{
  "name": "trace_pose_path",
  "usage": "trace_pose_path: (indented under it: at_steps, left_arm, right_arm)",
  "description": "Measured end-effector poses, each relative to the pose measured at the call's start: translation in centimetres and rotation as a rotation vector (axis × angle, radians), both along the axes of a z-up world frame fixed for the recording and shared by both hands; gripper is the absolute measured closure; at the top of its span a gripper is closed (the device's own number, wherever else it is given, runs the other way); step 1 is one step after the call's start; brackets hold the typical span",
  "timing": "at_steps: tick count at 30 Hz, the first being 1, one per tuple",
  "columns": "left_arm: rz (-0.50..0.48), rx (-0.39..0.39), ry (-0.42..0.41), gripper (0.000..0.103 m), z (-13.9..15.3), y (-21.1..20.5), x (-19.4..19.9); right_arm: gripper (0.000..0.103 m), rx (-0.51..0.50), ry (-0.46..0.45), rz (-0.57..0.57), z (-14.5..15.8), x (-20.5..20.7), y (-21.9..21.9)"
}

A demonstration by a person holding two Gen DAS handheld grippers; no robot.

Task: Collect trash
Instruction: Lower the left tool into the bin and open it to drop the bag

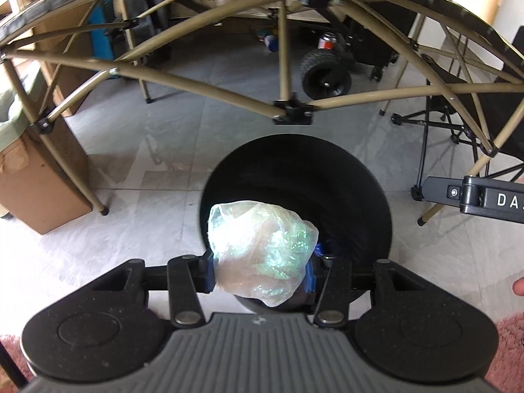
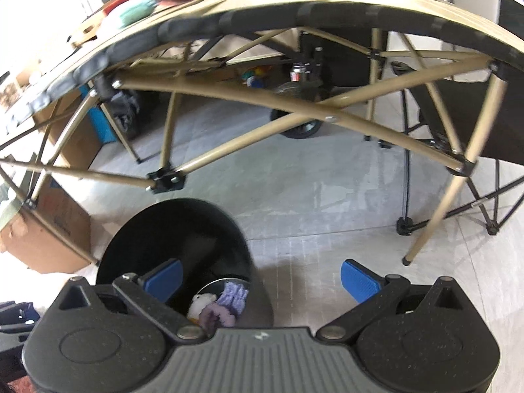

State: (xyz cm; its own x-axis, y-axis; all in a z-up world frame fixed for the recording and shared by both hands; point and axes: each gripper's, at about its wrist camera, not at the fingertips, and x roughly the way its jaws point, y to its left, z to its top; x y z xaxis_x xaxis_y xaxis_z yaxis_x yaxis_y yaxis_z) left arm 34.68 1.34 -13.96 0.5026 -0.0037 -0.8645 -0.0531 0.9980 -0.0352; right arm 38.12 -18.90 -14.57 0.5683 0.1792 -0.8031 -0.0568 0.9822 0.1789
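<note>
My left gripper (image 1: 260,270) is shut on a crumpled clear plastic bag (image 1: 262,249) with a greenish shimmer, its blue pads pressing on both sides. The bag hangs above the near rim of a round black trash bin (image 1: 327,170) standing on the floor. In the right wrist view the same bin (image 2: 157,229) sits at the lower left, with purple and white scraps (image 2: 219,304) lying at its bottom. My right gripper (image 2: 262,280) is open, nothing between its blue pads (image 2: 360,280), and hovers over the bin's right side and the floor. Part of the right gripper (image 1: 475,196) shows at the left view's right edge.
A folding table with tan tube legs (image 1: 209,85) spans the space just behind the bin. A cardboard box (image 1: 36,177) stands on the left, a folding chair frame (image 1: 442,131) on the right, a black wheeled cart (image 1: 327,72) beyond. A pink rug (image 1: 511,353) edges the grey tile floor.
</note>
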Motion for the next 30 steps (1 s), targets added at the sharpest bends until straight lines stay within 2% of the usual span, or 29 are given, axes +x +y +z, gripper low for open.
trace_pose_path:
  at_steps: [12, 23, 30]
  left_arm:
    - [-0.060, 0.011, 0.038, 0.056, -0.7, -4.4, 3.3]
    - [-0.031, -0.024, 0.151, 0.056, -2.5, -5.7, 6.4]
    - [-0.030, -0.019, 0.194, 0.056, -3.8, -6.4, 6.8]
  right_arm:
    - [0.000, 0.025, -0.014, -0.113, -0.3, -0.4, -4.4]
    - [0.000, 0.026, -0.003, -0.184, -1.1, -0.5, -6.6]
    - [0.000, 0.018, 0.018, -0.212, -1.9, -0.7, -7.5]
